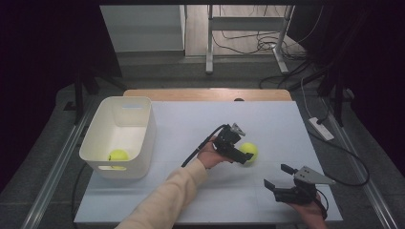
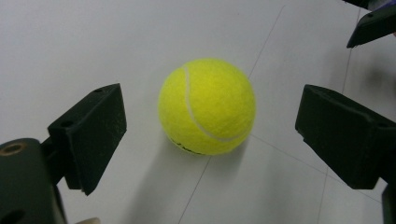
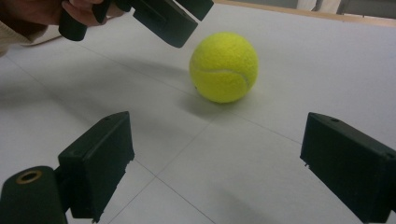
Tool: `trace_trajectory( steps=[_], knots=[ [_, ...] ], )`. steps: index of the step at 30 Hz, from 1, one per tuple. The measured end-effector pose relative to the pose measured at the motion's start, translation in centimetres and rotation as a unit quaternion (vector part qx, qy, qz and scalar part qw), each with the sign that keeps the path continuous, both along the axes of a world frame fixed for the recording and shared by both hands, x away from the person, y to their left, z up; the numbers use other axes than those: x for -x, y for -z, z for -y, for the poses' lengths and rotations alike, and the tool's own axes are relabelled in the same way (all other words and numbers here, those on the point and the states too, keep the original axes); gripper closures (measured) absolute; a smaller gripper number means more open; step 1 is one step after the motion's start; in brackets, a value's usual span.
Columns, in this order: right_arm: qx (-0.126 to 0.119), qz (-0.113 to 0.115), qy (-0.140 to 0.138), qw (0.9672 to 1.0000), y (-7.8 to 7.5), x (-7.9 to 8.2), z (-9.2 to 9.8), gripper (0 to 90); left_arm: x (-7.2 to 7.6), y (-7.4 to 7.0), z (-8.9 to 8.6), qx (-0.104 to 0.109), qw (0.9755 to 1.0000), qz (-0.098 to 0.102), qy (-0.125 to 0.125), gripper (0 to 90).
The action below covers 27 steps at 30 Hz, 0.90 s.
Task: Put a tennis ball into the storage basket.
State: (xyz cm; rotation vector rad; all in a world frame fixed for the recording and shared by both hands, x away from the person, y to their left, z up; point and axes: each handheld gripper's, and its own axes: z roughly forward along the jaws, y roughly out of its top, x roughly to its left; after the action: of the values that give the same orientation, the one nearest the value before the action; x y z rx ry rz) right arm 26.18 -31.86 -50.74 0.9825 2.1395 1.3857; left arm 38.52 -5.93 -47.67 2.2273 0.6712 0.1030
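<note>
Left gripper (image 1: 242, 153) poised at a tennis ball (image 1: 249, 151) on the white table (image 1: 191, 119).

Its jaws stood wide, flanking the ball without touching it. The right gripper (image 1: 278, 176), also spread wide and empty, hung nearby. A second ball (image 1: 118, 155) lay in the white bin (image 1: 143, 143).
</note>
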Motion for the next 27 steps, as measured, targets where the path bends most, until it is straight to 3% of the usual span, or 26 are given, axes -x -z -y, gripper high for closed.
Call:
trace_trajectory(
  steps=[8,27],
  knots=[
    [0.001,0.0,0.001,1.0,0.0,0.0,0.1,9.2,-0.4,0.6,0.7,0.002,1.0,-0.004,-0.004,9.5],
    [0.001,-0.001,0.001,1.0,0.1,0.0,0.1,9.2,-1.0,2.1,2.4,-0.025,0.9996,-0.012,0.001,9.5]
  ],
)
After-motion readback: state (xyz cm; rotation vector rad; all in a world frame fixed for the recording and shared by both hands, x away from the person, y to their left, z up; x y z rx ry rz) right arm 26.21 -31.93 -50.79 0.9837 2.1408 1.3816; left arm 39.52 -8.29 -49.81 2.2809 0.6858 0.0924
